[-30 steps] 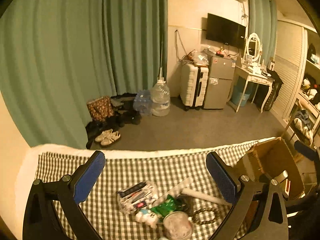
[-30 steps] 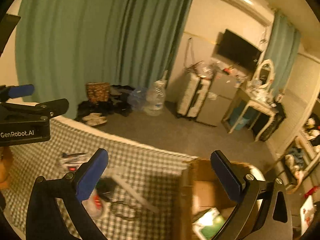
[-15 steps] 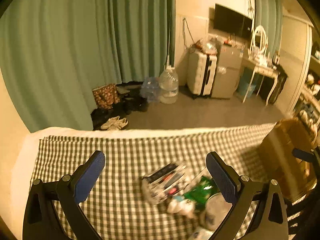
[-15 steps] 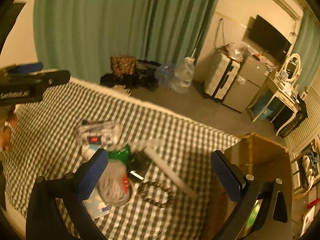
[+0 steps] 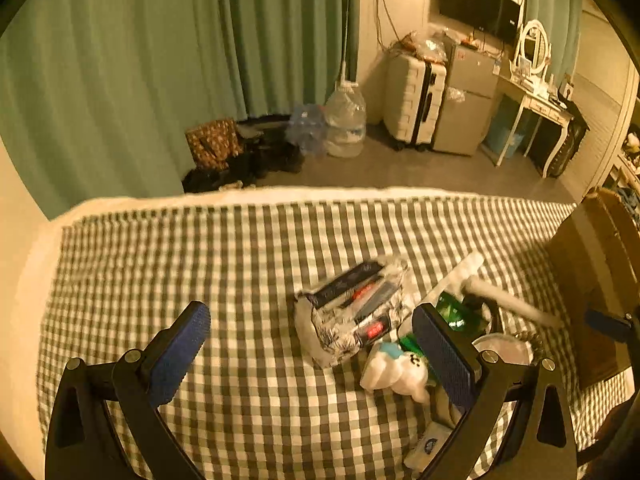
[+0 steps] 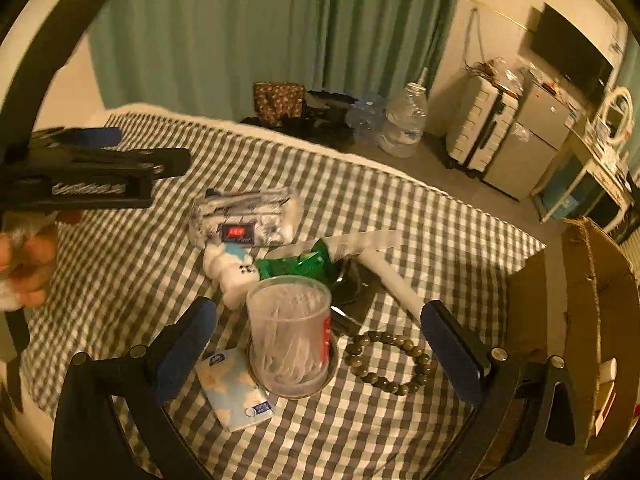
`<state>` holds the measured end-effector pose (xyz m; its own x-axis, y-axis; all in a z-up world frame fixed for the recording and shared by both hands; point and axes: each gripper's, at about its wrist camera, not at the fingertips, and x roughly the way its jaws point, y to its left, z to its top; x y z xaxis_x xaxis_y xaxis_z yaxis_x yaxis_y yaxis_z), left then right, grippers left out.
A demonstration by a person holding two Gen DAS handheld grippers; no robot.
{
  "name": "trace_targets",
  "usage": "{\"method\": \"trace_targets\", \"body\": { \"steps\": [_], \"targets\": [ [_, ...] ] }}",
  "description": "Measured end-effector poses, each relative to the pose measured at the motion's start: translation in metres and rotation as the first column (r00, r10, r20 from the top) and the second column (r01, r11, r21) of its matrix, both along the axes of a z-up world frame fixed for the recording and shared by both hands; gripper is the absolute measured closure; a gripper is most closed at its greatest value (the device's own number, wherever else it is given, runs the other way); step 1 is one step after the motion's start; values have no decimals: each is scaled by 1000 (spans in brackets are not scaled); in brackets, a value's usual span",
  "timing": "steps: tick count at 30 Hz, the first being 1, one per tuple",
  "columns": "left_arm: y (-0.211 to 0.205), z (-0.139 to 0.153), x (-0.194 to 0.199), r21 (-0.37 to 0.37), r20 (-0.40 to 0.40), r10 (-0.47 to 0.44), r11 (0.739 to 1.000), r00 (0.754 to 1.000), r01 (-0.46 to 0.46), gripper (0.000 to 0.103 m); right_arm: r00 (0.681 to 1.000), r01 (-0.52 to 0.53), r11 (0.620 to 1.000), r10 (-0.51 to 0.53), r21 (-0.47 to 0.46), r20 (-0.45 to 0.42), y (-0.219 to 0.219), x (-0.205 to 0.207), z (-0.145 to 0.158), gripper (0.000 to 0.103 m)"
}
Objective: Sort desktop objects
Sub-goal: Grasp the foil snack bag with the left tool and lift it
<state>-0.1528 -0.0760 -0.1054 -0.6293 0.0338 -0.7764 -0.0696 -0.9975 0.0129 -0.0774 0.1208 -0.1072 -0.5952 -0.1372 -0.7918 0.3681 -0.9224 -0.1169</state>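
Observation:
A heap of small objects lies on the checked tablecloth (image 6: 400, 208): a clear pencil case (image 6: 244, 218), a white plush toy (image 6: 230, 272), a green packet (image 6: 300, 266), a clear cotton-swab jar (image 6: 290, 330), a tissue pack (image 6: 236, 390), a bead bracelet (image 6: 388, 360), a white stick (image 6: 394, 278) and a dark item (image 6: 354, 290). My right gripper (image 6: 320, 344) is open, above the jar and bracelet. My left gripper (image 5: 316, 354) is open and empty above the cloth, just left of the pencil case (image 5: 352, 312); it also shows in the right wrist view (image 6: 88, 172).
An open cardboard box (image 6: 592, 308) stands at the table's right end, also in the left wrist view (image 5: 596, 276). Beyond the table's far edge are green curtains (image 5: 160, 60), a water jug (image 5: 346, 120), a suitcase (image 5: 414, 102) and bags on the floor.
Both grippers have tilted down and moved closer over the table. The heap now fills the right wrist view, and the jar sits between the right fingers. Both stay open.

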Motion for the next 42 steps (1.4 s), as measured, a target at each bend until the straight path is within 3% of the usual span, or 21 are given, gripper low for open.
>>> {"method": "trace_targets", "body": {
  "steps": [9, 13, 23, 27, 30, 34, 39, 40, 41, 42],
  "targets": [
    [0, -30, -20, 18, 2, -16, 1000, 1000, 16, 0, 996, -13, 1000, 15, -18, 89, -3, -13, -32, 1],
    [-1, -42, -33, 60, 13, -19, 998, 1000, 19, 0, 990, 10, 999, -5, -36, 140, 0, -21, -41, 1],
    [-5, -82, -53, 78, 50, -18, 997, 999, 14, 0, 988, -30, 998, 39, -59, 149, -13, -33, -64, 2],
    [-4, -97, -56, 77, 72, -36, 997, 997, 31, 0, 987, -14, 997, 26, -81, 159, -9, -40, -70, 8],
    [-4, -106, -58, 82, 84, -37, 996, 996, 30, 0, 983, -17, 998, 29, -64, 179, -4, -43, -77, 21],
    [-4, -109, -59, 84, 91, -35, 996, 995, 28, 0, 981, -10, 997, 25, -78, 191, 3, -41, -81, 26],
    [6, -109, -57, 71, 96, -49, 997, 994, 42, 20, 980, -31, 995, 50, -97, 194, 5, -37, -76, 41],
    [6, -108, -56, 68, 99, -40, 997, 994, 33, 26, 979, -31, 994, 50, -101, 196, 5, -36, -75, 41],
    [7, -107, -55, 78, 102, -37, 997, 994, 29, 40, 978, -24, 995, 45, -102, 203, 5, -37, -76, 41],
    [7, -106, -53, 92, 106, -41, 995, 993, 31, 45, 977, -14, 994, 37, -107, 212, 6, -37, -76, 41]
  ]
}}
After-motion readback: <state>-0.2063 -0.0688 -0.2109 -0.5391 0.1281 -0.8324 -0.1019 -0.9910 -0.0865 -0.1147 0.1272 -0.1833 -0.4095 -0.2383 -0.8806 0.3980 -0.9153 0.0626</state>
